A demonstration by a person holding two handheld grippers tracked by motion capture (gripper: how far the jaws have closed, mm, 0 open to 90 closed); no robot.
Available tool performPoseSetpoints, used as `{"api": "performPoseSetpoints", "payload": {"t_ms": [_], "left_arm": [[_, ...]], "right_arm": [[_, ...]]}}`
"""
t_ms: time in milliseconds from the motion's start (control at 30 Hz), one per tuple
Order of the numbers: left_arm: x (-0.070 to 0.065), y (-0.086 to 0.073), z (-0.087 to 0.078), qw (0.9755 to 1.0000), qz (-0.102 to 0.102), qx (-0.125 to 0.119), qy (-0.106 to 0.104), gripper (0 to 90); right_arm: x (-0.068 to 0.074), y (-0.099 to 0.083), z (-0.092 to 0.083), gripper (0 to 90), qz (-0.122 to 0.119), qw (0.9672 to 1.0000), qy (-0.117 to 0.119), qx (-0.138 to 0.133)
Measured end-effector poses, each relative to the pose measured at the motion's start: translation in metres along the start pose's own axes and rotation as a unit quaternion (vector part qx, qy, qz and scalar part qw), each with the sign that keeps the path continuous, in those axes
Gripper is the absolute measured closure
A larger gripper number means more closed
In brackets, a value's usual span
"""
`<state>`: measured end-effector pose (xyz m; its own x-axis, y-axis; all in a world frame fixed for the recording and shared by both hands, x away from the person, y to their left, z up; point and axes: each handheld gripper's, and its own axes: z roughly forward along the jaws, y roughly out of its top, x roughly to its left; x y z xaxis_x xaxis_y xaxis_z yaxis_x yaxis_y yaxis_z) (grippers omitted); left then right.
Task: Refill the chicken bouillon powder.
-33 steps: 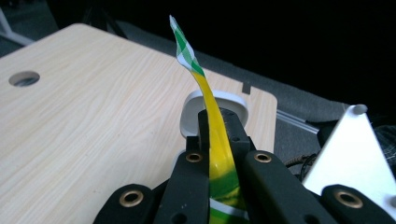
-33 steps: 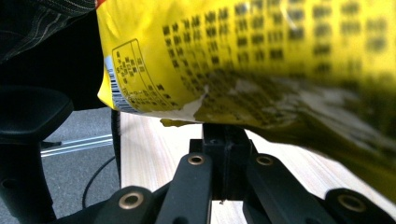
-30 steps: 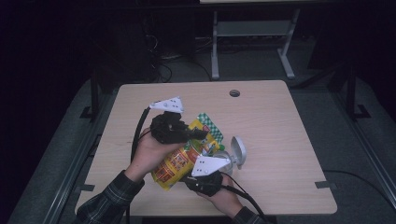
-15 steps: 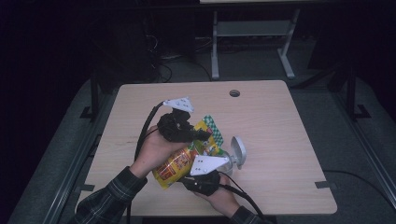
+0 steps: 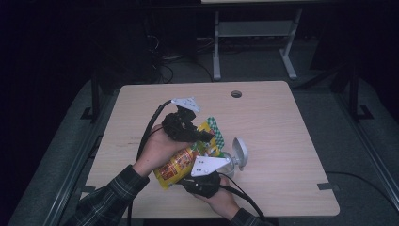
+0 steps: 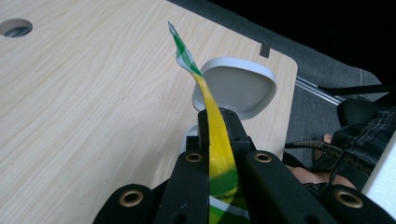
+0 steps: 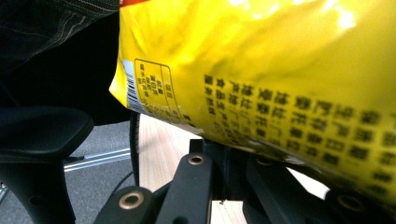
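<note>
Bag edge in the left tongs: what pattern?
Green-and-white check above plain yellow, on the bag edge; clearest in the left gripper view.

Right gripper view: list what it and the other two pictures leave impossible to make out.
- Right gripper view: the jaw tips pass under the yellow printed snack bag, so their grip cannot be read.
- Right gripper view: the bag's small black print is too blurred to read.
- High view: the right gripper has its jaws hidden beneath its grey plate.
- Left gripper view: the white rounded lidded container is partly hidden by the bag's green-checked edge and the left gripper clamping it.
</note>
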<state>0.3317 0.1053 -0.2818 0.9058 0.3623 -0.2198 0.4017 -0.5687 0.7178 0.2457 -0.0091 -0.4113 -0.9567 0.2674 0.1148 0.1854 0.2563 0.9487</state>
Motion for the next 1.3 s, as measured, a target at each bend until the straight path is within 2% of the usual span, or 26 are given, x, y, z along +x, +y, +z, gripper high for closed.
{"api": "performPoseSetpoints", "payload": {"t_ms": [467,567,933,1300], "left_arm": [[0.002,0.007,0.007,0.9993,-0.007,0.037,0.002,89.8],[0.001,0.011,0.008,0.9988,-0.002,0.048,0.004,89.8],[0.000,0.019,0.014,0.9978,-0.002,0.066,0.004,89.8],[0.001,0.021,0.017,0.9970,-0.003,0.077,0.005,89.8]], "right_arm": [[0.002,0.000,0.000,90.0,0.006,0.9999,0.005,-0.010],[0.002,0.001,-0.001,90.0,0.006,0.9999,0.006,-0.015],[0.001,0.002,-0.005,90.0,0.007,0.9997,0.001,-0.024],[0.002,0.003,-0.005,90.0,0.007,0.9996,0.003,-0.027]]}}
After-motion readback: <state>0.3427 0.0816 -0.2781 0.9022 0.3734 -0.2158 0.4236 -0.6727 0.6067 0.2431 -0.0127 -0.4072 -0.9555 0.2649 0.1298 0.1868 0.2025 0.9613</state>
